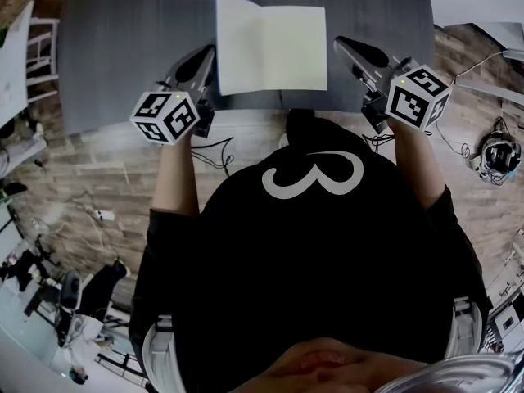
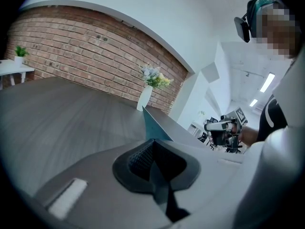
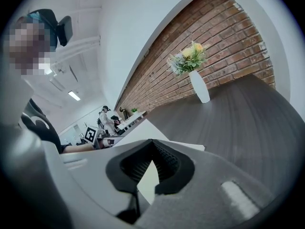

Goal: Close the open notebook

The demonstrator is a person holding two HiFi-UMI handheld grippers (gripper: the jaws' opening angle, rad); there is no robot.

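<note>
**Left tool bites the cover, right tool closed on nothing**

One notebook (image 1: 270, 47) here, lying open at 12 o'clock from the person, pale pages up on the dark surface (image 1: 123, 56). Two tools flank it. The left tool (image 1: 210, 56) is at the 9 o'clock edge. The right tool (image 1: 341, 43) sits just off the 3 o'clock edge, with a strip of bare surface between it and the page.

From the head view the left page looks raised, its far corner reaching past the right page's. The left gripper view adds what the head view cannot. The jaws are pinched on the teal cover (image 2: 153, 127), which runs between the pads and rises past the tips in a sharp triangle.

Over to the right gripper view: jaws drawn together, holding nothing. Only a sliver of pale page shows through the slot behind the tips. One white vase (image 3: 203, 92) of flowers stands at 1 o'clock there, against a brick wall (image 3: 228, 46). The head view catches neither.
</note>
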